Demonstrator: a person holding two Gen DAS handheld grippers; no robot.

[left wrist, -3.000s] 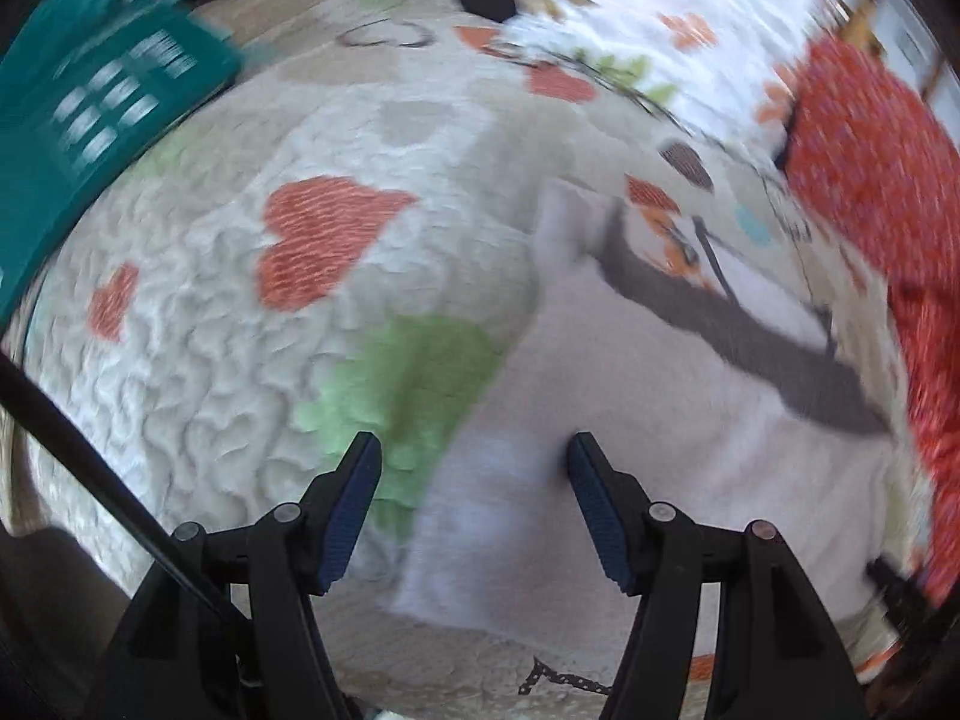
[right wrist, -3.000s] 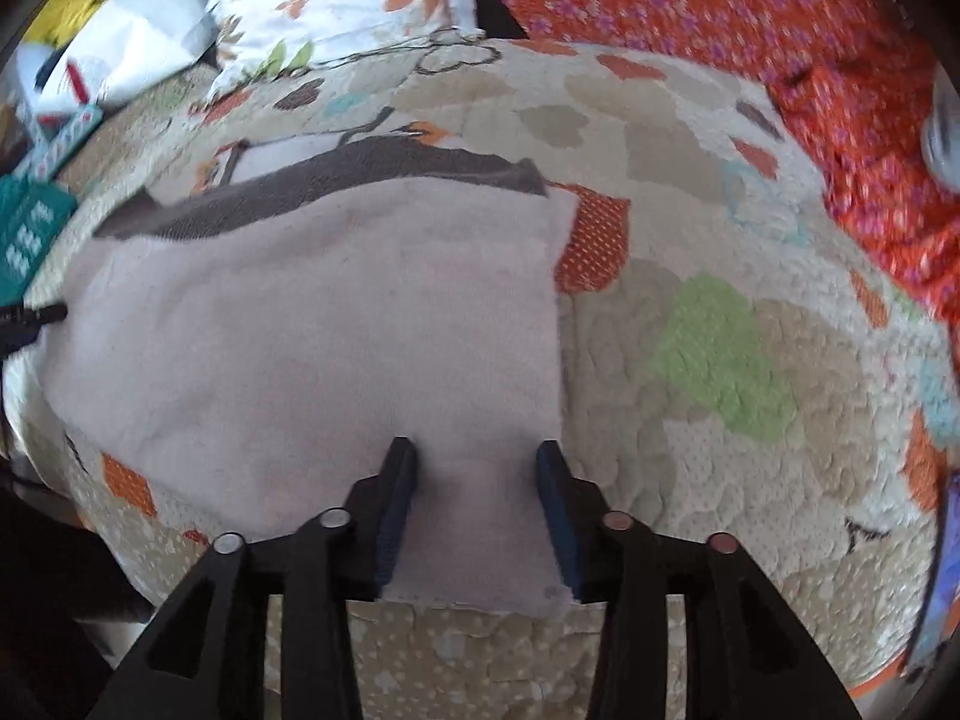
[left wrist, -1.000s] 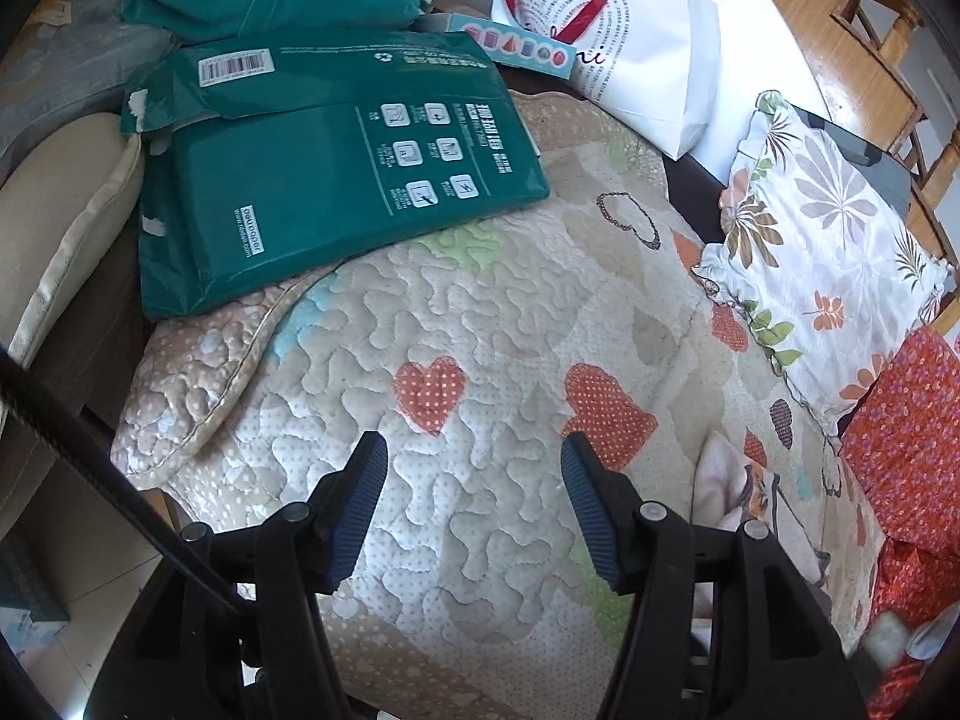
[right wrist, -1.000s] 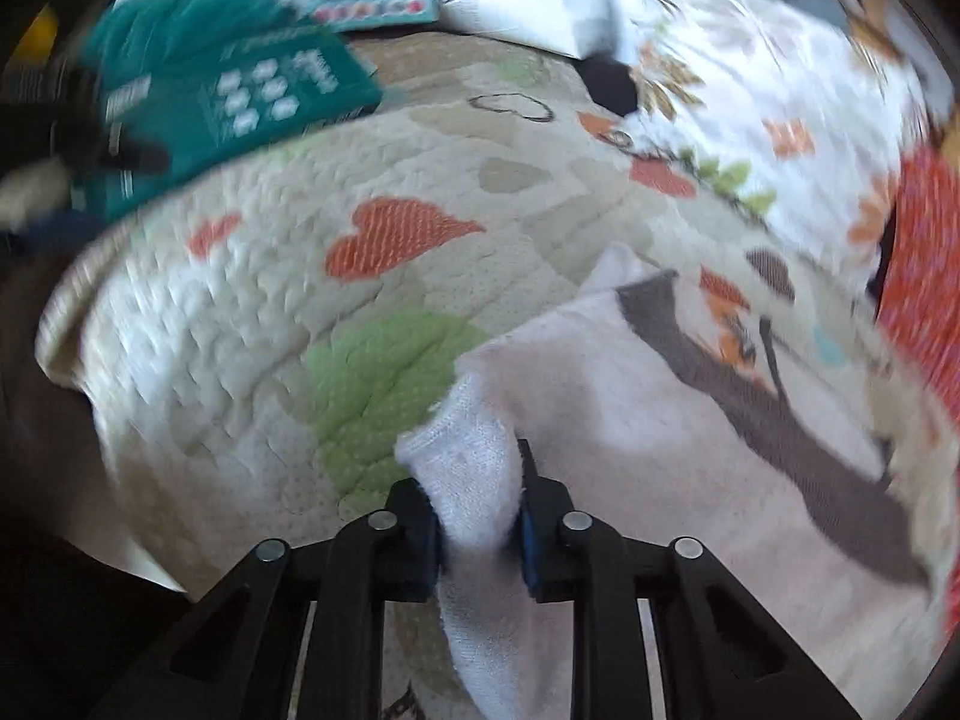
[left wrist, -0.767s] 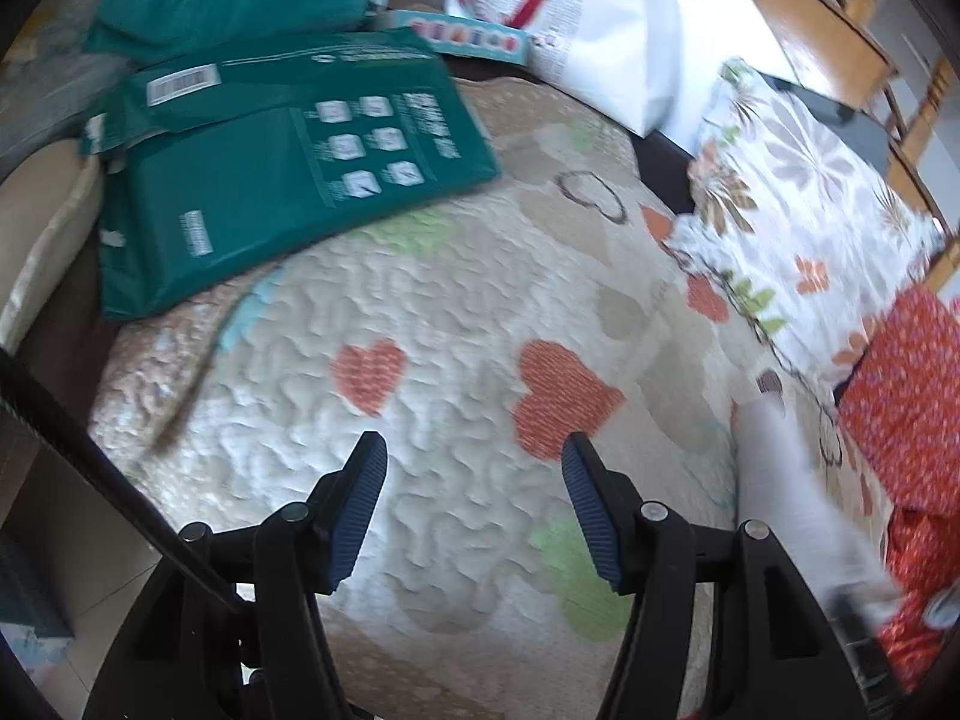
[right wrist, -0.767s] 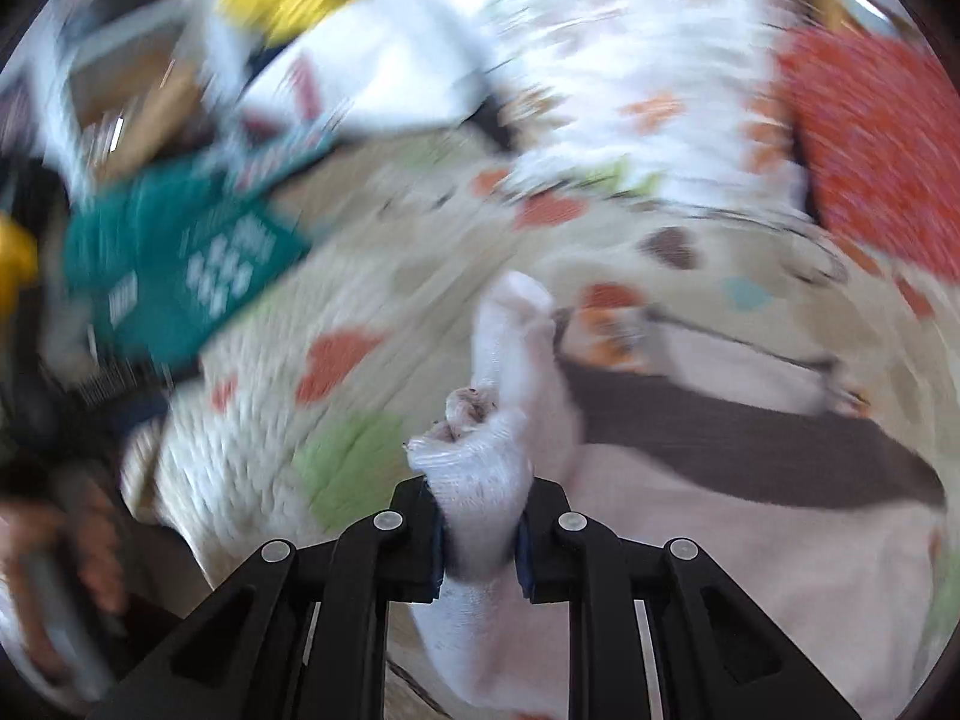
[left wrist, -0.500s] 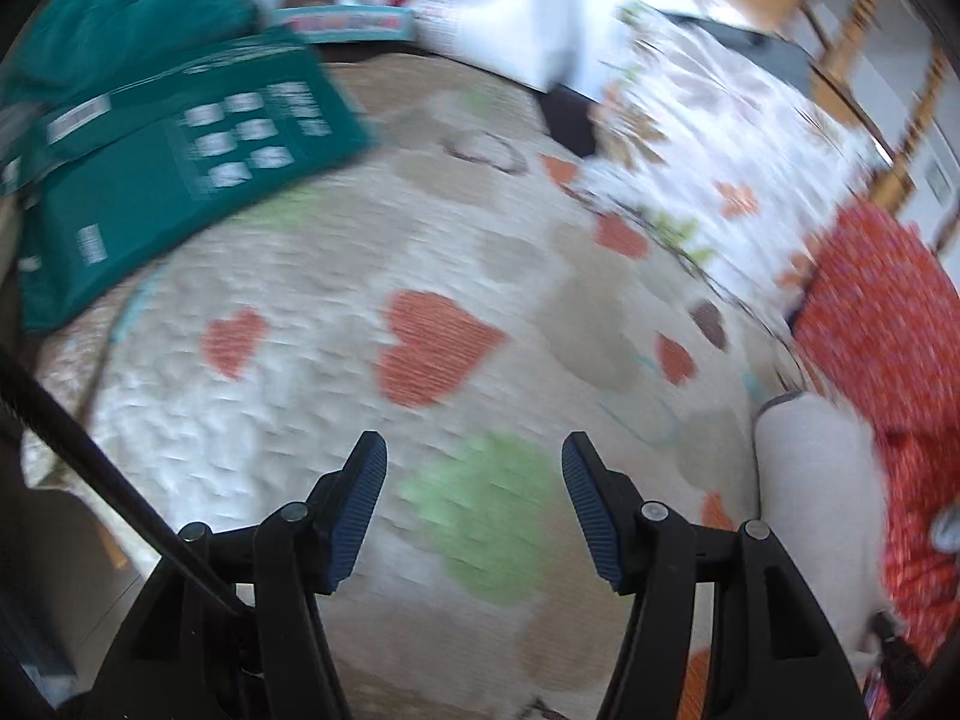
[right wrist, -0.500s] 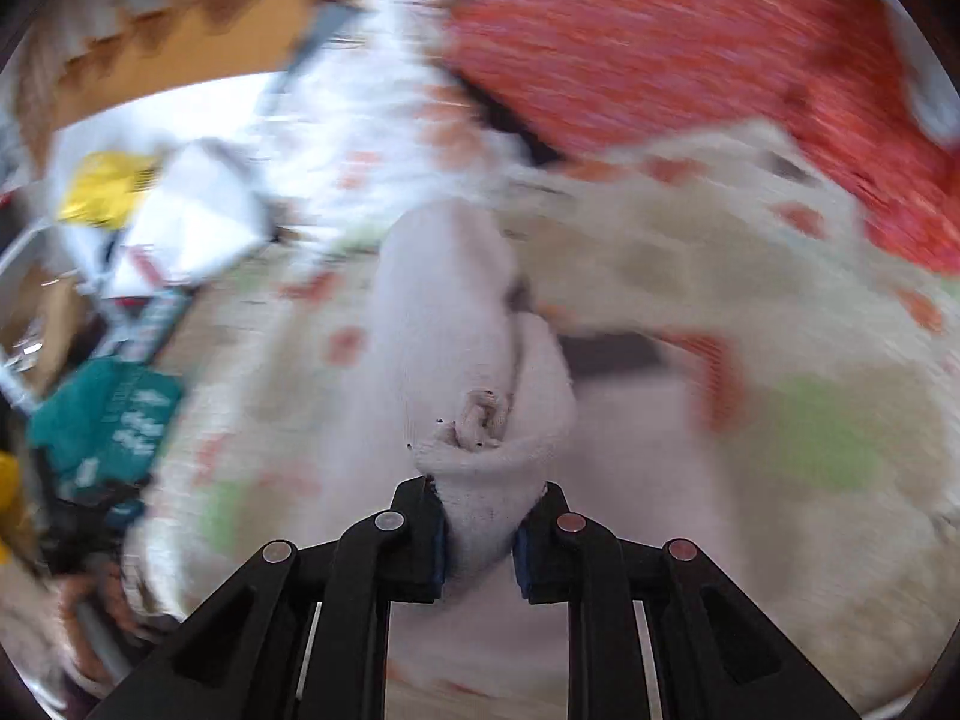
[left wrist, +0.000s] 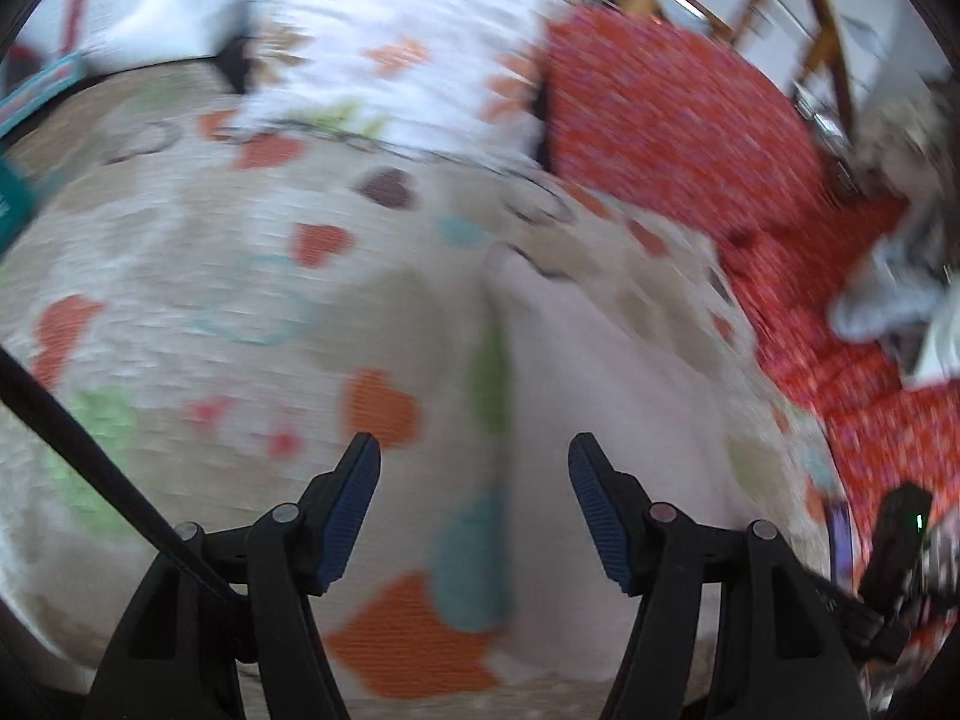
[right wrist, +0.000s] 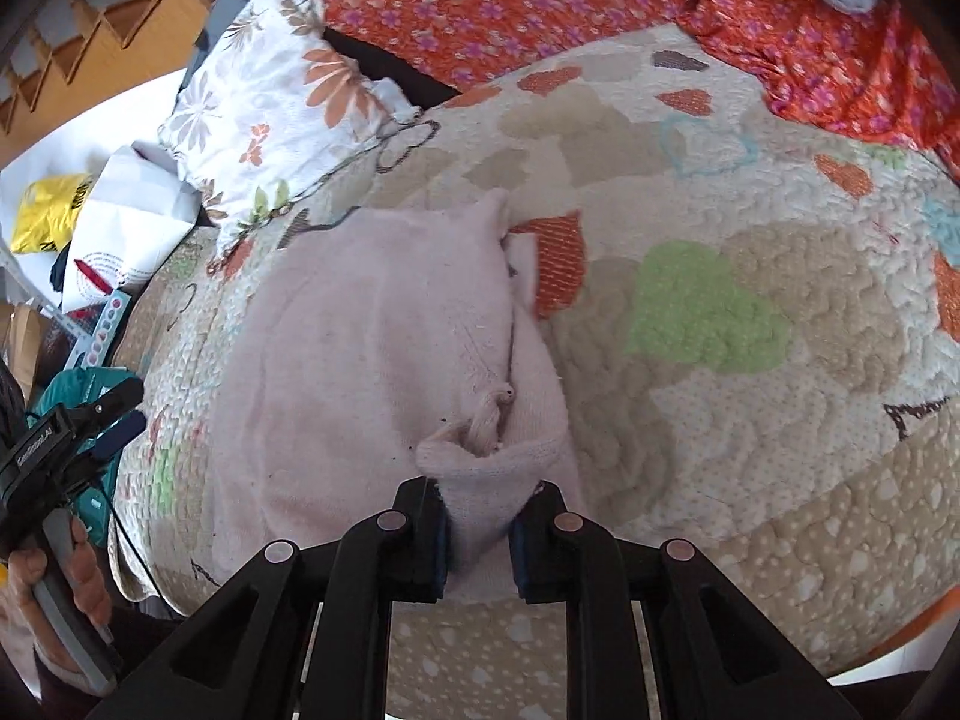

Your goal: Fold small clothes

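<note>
while pinched, folded garment (right wrist: 372,348) lengthwise away

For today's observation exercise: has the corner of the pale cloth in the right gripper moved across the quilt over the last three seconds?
Yes. The right gripper carried the cloth corner over onto itself, toward the green heart; the grey band is now covered.

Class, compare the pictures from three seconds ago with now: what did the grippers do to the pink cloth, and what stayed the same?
The right gripper took hold of the cloth at its edge and carried it across, so the cloth now lies folded over itself. The left gripper stayed open, holding nothing. The quilt stayed put.
</note>
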